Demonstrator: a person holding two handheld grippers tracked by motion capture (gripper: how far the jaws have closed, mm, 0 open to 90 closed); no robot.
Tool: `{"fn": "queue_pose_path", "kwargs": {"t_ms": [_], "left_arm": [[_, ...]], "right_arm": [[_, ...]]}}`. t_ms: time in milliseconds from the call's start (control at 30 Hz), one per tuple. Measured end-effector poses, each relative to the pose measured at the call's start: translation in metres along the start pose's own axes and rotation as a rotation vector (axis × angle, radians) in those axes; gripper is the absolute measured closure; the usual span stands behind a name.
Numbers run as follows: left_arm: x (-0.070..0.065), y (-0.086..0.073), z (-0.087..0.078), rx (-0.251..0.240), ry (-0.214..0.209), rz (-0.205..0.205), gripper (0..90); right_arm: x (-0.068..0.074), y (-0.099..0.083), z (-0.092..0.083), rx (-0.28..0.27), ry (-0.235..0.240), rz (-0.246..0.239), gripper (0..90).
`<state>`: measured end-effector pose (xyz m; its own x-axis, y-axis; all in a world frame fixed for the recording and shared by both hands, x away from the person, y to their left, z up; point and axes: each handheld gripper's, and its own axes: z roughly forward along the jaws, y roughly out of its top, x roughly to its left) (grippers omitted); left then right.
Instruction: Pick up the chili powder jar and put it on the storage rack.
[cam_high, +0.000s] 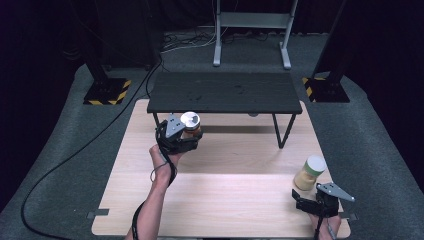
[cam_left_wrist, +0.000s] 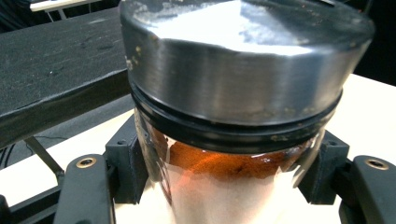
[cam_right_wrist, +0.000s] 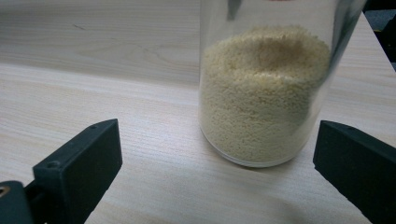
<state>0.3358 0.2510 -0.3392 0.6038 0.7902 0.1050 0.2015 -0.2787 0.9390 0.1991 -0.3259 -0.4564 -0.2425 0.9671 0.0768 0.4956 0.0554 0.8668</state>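
A glass jar of red-brown powder (cam_high: 191, 125) with a silver metal lid (cam_left_wrist: 243, 56) sits between the jaws of my left gripper (cam_high: 186, 136), which is shut on it, near the front left leg of the black shelf (cam_high: 225, 92). In the left gripper view the jar (cam_left_wrist: 224, 186) stands pinched between the two black jaws. A clear jar of pale yellow grains (cam_high: 309, 173) with a light lid stands on the wooden table at the right. My right gripper (cam_high: 314, 197) is just in front of it, open, its jaws wide apart on either side of the grain jar (cam_right_wrist: 264, 93) without touching it.
The low black shelf on thin metal legs spans the far half of the light wooden table (cam_high: 220, 200). Grey carpet (cam_high: 60, 150) with a black cable surrounds the table. A white metal stand (cam_high: 252, 22) is at the back, and black posts on yellow-striped bases (cam_high: 106, 91) flank the shelf.
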Motion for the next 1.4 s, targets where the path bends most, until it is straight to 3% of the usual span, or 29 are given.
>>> {"fn": "queue_pose_path", "kwargs": {"t_ms": [1400], "left_arm": [[0.001,0.025,0.007,-0.018,-0.037,0.017,31.7]], "right_arm": [[-0.001,0.0,0.0,0.001,0.003,0.004,0.3]]}}
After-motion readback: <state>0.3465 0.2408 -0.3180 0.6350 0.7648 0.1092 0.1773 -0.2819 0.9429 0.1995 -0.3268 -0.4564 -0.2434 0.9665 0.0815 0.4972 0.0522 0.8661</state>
